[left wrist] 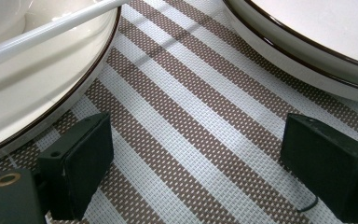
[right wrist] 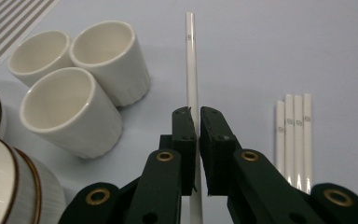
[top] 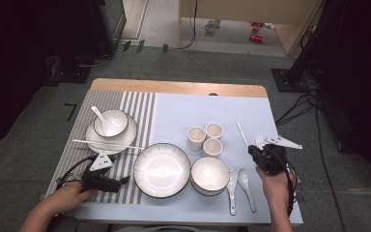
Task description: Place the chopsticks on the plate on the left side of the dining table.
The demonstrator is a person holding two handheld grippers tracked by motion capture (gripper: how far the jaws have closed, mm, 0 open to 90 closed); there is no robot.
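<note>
the right gripper [right wrist: 196, 116] is clenched on a white chopstick [right wrist: 191, 60], which runs straight ahead from between its jaws, three cups [right wrist: 74, 88] to its left and four more chopsticks [right wrist: 293, 135] to its right. the left gripper [left wrist: 196, 154] rests released over the striped mat [left wrist: 191, 116], nothing between its jaws.

One white chopstick [right wrist: 192, 70], slender and straight, with a small mark near its far end. Clamped between the right gripper's [right wrist: 196, 114] jaws, its far end extending past three white cups [right wrist: 74, 79], above the pale-blue mat.
</note>
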